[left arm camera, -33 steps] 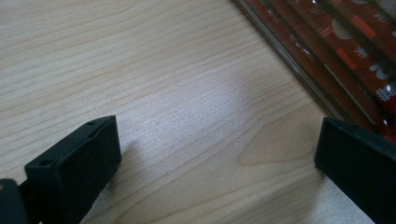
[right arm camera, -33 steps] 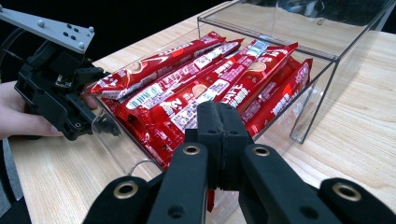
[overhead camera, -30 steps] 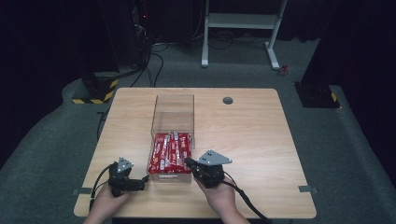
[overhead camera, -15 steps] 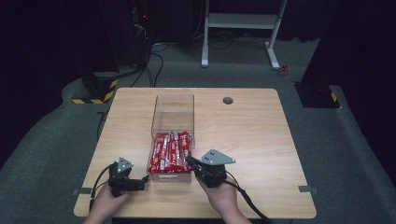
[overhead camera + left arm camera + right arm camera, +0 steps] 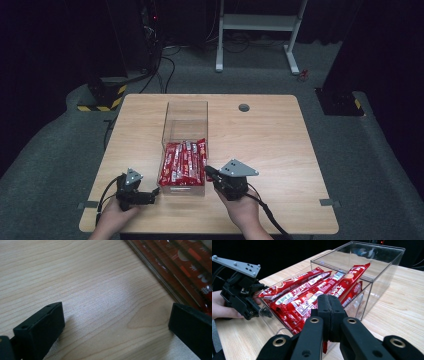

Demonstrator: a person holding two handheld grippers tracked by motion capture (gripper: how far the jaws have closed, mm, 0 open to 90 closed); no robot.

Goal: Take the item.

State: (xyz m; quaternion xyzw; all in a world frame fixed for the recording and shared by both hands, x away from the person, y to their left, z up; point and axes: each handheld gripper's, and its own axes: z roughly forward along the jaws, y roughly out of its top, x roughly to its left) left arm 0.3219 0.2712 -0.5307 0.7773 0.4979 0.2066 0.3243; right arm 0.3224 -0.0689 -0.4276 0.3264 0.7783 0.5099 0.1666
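A clear plastic box stands lengthwise on the wooden table. Several red snack packets fill its near half, and its far half is bare. My left gripper lies low on the table by the box's near left corner. Its jaws stand open over bare wood, the packets just beyond the box wall. My right gripper is at the box's near right corner. It is shut with its pads together, close to the box wall and the packets.
A round dark grommet sits near the table's far edge. Behind the table are a white metal frame and a yellow-and-black striped base on the floor. Bare wood stretches right of the box.
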